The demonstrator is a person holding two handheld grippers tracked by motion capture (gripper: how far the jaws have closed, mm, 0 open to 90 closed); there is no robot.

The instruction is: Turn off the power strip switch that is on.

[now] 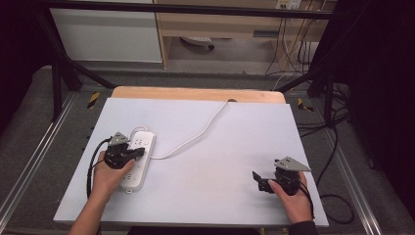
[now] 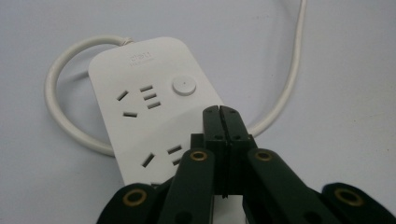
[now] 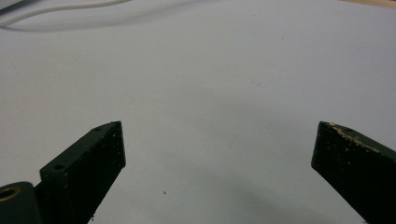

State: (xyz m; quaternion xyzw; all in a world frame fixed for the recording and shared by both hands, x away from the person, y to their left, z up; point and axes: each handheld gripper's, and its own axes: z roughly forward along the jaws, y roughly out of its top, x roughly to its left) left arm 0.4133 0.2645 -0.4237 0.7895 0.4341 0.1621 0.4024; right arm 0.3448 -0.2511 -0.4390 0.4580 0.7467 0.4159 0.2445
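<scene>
A white power strip [image 1: 137,159] lies at the left of the white table top, its white cord [image 1: 200,133] curving off to the back edge. In the left gripper view the power strip [image 2: 144,102] shows several sockets and a round button [image 2: 183,86]. My left gripper [image 1: 138,152] hovers over the strip with its jaws pressed together and nothing between them; its tip [image 2: 220,109] sits just below the button. My right gripper [image 1: 259,180] rests at the right front of the table, jaws wide apart [image 3: 217,149] over bare surface.
The white table top [image 1: 220,147] covers a wooden board whose far edge [image 1: 195,93] shows. A metal frame and black cables [image 1: 333,147] lie on the floor to the right. The cord [image 3: 60,9] crosses the top left of the right gripper view.
</scene>
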